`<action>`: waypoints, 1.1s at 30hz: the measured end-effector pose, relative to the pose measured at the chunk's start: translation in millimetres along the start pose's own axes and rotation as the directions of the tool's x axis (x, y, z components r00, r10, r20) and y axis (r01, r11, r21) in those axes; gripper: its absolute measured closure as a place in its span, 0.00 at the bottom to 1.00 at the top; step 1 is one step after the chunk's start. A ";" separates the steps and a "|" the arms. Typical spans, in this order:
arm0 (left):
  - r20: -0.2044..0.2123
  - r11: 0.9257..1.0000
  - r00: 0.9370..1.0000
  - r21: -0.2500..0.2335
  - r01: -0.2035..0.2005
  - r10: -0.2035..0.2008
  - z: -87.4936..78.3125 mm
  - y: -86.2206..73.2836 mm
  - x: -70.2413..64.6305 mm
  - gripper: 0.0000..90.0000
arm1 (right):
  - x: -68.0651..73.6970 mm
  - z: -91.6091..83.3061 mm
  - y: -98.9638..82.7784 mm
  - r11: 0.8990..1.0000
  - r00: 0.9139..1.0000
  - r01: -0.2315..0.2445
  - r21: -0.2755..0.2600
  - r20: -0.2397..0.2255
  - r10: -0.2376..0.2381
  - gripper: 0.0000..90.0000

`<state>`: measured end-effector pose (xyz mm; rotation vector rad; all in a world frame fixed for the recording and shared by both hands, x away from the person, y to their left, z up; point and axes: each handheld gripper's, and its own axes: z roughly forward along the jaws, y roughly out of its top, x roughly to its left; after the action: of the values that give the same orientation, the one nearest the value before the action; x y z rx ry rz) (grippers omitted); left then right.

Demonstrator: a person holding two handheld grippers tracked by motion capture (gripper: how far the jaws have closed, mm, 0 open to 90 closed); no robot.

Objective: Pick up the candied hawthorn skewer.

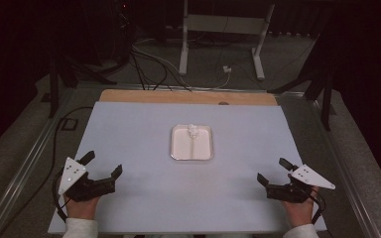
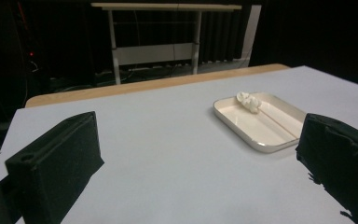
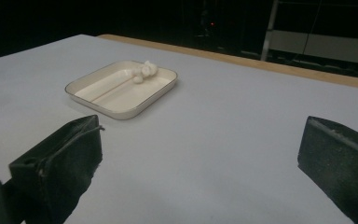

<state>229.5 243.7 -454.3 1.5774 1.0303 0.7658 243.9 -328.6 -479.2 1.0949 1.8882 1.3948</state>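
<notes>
A shallow white square tray (image 1: 178, 148) lies at the middle of the pale blue table cover. A small white crumpled lump (image 1: 192, 130) rests at the tray's far edge, and a thin ridge runs down the tray's middle. The tray (image 2: 242, 123) and the lump (image 2: 249, 101) show ahead to the right in the left gripper view, and the tray (image 3: 98, 100) with its lump (image 3: 144, 70) ahead to the left in the right gripper view. My left gripper (image 1: 102, 164) is open at the near left. My right gripper (image 1: 273, 171) is open at the near right. Both hold nothing.
The wooden table edge (image 1: 188, 96) shows past the cover's far side. Cables (image 1: 149, 64) and a white metal stand (image 1: 223, 29) are on the floor beyond. A metal rail (image 1: 25, 163) runs along the left side.
</notes>
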 end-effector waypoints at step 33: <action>0.041 0.997 0.996 0.033 0.072 -0.074 14.6 22.4 -7.6 0.01 | 9.7 2.6 1.4 1.000 0.999 -0.005 0.029 0.034 0.004 0.00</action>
<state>244.4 229.0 -435.9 1.5672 1.0677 0.6668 241.3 -318.9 -478.3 1.1301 1.8884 1.3466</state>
